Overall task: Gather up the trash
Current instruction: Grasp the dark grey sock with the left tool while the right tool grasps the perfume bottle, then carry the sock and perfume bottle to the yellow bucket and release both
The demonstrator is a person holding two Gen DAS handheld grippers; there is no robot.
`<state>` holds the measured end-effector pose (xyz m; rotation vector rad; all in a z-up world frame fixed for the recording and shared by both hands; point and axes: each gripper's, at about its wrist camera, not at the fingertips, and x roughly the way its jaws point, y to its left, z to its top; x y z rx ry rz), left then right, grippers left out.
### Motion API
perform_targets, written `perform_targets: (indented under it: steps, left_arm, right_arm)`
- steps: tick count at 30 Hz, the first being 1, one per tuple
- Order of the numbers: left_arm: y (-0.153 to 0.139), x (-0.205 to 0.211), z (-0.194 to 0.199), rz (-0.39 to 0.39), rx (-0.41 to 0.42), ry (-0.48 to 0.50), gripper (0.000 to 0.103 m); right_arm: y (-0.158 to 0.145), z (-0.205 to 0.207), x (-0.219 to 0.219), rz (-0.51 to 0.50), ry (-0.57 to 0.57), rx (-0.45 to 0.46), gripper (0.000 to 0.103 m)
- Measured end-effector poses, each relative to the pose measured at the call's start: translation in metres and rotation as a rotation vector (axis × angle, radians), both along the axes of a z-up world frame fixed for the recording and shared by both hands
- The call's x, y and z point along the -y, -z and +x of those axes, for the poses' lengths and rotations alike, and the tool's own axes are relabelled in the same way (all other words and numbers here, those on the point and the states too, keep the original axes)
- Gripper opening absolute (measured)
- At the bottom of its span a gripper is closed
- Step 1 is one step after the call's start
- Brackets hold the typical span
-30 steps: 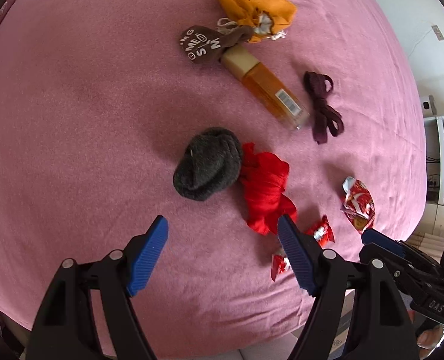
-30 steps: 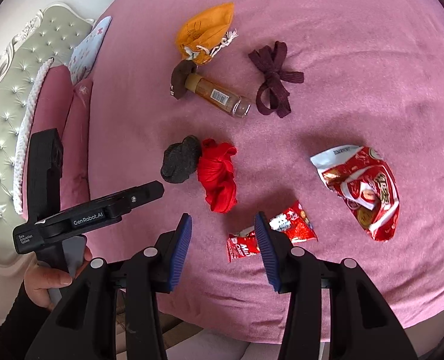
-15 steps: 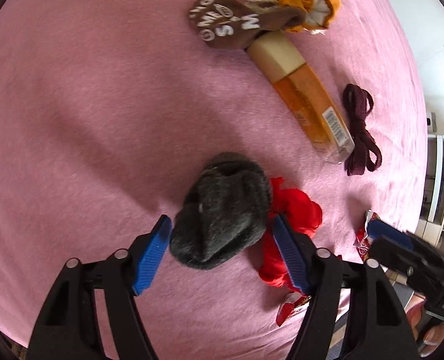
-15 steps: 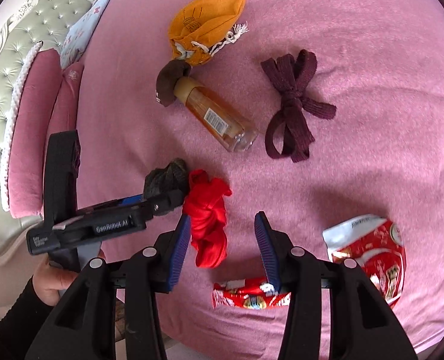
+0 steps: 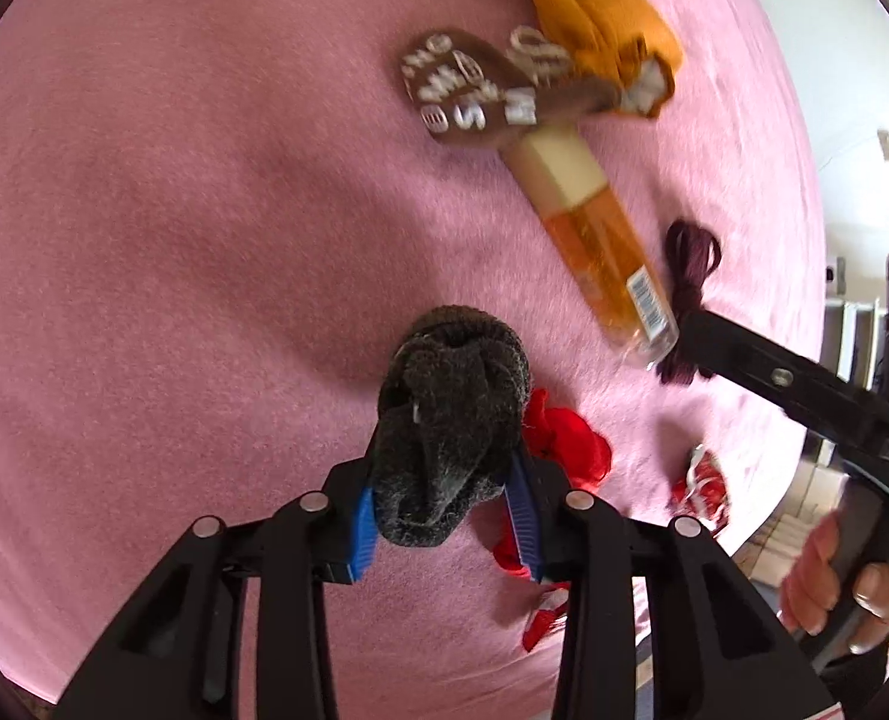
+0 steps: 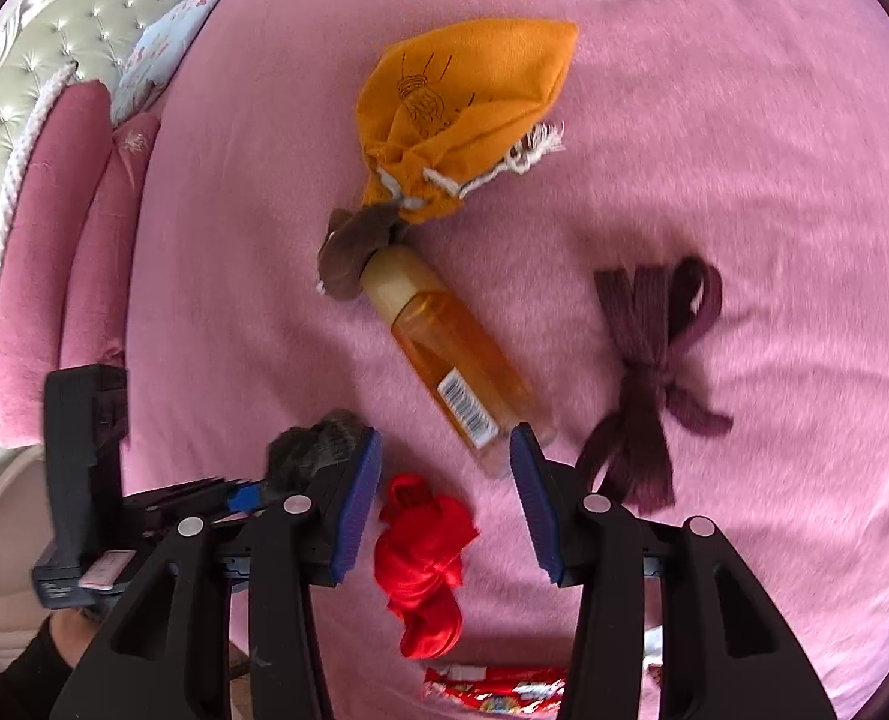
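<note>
Bed: pink fleecy bed cover (image 6: 714,120), green tufted headboard (image 6: 42,48)
Left tongs (image 5: 444,516): clamped on dark grey woolly sock ball (image 5: 450,420)
Right tongs (image 6: 444,504): apart over red satin cloth (image 6: 423,564)

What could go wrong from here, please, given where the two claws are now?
The left claw is shut on the grey sock, which is clothing rather than trash, so it may be collected wrongly. The red cloth lies touching the sock and might drag along. The open right claw straddles that cloth, while the red wrapper sits behind it.
</note>
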<state>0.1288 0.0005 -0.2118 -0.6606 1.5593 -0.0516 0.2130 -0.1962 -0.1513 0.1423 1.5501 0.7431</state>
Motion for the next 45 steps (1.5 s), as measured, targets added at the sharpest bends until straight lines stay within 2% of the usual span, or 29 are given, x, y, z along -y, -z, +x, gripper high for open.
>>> perform_targets:
  steps: [5,11,14,15,19,28,38,45]
  left_arm:
    - [-0.004,-0.027,0.005,-0.05,0.018,-0.097,0.036]
    - [-0.006,-0.052,0.004,-0.081,0.02,-0.165,0.036]
    - [-0.008,-0.055,0.002,-0.088,0.02,-0.163,0.036]
    - [-0.009,-0.053,0.001,-0.089,0.022,-0.161,0.036]
    - [-0.011,-0.043,-0.003,-0.097,0.03,-0.156,0.036]
    - [-0.04,-0.025,-0.015,-0.094,0.064,-0.1,0.036]
    - [-0.078,0.023,-0.046,-0.086,0.11,0.053,0.036]
    - [-0.095,0.081,-0.072,-0.081,0.107,0.198,0.036]
  right_arm:
    - [0.016,0.007,-0.023,-0.059,-0.047,0.03,0.045]
    - [0.03,0.003,-0.051,-0.129,-0.108,0.061,0.047]
    - [0.037,-0.002,-0.063,-0.19,-0.15,0.1,0.046]
    - [0.036,-0.004,-0.066,-0.204,-0.153,0.121,0.042]
    - [0.029,-0.009,-0.063,-0.165,-0.128,0.111,0.039]
    - [0.0,-0.031,-0.001,0.003,0.059,-0.026,0.031]
    - [-0.035,-0.085,0.082,0.085,0.274,-0.059,0.031]
    - [-0.05,-0.131,0.14,0.099,0.418,-0.057,0.031]
